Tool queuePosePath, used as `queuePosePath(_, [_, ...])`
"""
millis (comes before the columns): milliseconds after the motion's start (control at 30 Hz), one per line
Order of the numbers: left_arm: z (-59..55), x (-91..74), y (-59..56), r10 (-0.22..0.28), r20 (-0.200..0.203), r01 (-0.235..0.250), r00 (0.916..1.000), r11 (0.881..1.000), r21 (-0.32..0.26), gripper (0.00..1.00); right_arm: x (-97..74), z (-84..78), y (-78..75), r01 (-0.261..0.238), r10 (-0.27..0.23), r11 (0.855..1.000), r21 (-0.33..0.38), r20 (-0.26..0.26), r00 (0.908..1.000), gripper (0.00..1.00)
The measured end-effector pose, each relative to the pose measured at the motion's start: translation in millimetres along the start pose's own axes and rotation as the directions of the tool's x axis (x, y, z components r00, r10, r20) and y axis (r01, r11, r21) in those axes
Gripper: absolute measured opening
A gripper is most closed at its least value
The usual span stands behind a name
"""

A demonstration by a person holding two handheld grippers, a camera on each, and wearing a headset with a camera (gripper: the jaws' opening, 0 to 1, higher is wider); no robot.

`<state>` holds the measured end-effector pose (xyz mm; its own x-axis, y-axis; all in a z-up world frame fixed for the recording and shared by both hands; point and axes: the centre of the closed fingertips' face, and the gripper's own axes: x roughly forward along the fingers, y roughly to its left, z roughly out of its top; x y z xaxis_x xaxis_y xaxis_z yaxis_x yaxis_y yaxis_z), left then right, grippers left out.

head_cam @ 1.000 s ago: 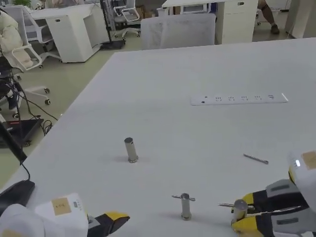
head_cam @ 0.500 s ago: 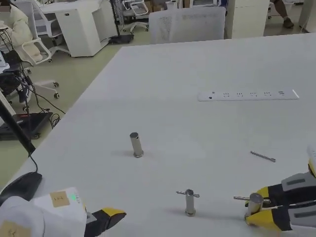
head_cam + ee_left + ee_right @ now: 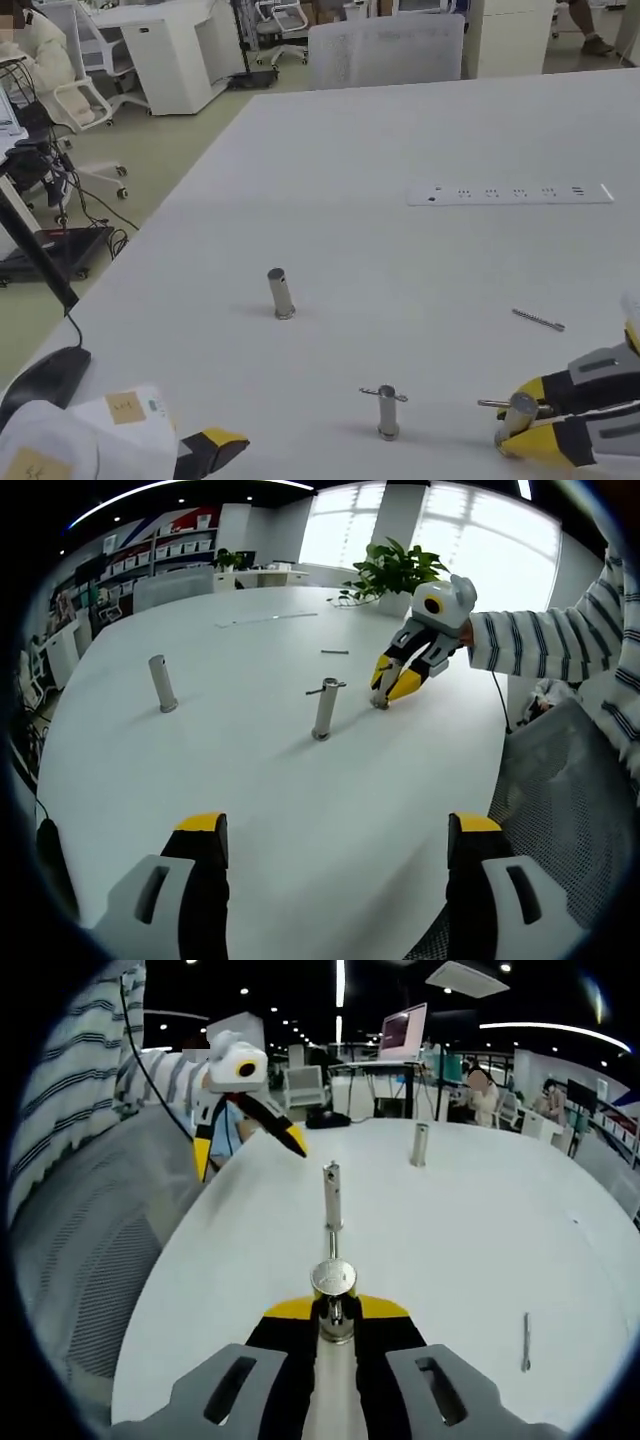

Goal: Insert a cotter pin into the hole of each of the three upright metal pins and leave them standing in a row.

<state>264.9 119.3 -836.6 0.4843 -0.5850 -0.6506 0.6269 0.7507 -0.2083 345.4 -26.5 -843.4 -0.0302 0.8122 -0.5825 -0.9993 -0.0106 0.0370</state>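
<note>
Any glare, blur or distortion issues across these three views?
Head view: soft even light, only a faint shadow at the bare pin, sharp. Left gripper view: fisheye curves the table edge, windows blown out. Right gripper view: dim room, bright ceiling strips, gripped pin head glints.

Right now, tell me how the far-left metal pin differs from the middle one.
The middle pin has a cotter pin through its top; the far-left pin has none. The middle pin stands near the third pin that the right tool grips; the far-left pin stands well apart. Both stand upright, untouched.
</note>
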Motion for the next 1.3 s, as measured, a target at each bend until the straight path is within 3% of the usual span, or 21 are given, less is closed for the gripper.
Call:
queuePosePath(433, [-3.7,-1.4,-1.8,0.004,-0.005,-0.004,1.0,1.0,-0.009,0.9,2.2,1.3,-0.8,-0.004,0.004,1.0,-0.026,-0.002,1.0,0.14])
queuePosePath(767, [1.7,-4.9,-2.0,0.0,0.024,0.001,0.9997,0.999,-0.04,0.9,2.7,3.7,-0.6,-0.003,0.002,0.999,0.043,0.006,1.0,0.16])
queuePosePath(1000, [2.2,-4.3,-2.0,-0.004,0.023,0.005,0.9997,1.0,-0.03,0.9,2.1,3.3,-2.8,0.022,-0.022,0.997,0.07,0.0,0.9998,0.28])
queuePosePath(1300, [2.0,-1.1,-0.6,-0.01,0.031,0.011,0.9995,1.0,-0.023,0.9,-8.2,16.0,-1.5,0.049,-0.061,0.983,0.176,0.068,0.9958,0.44])
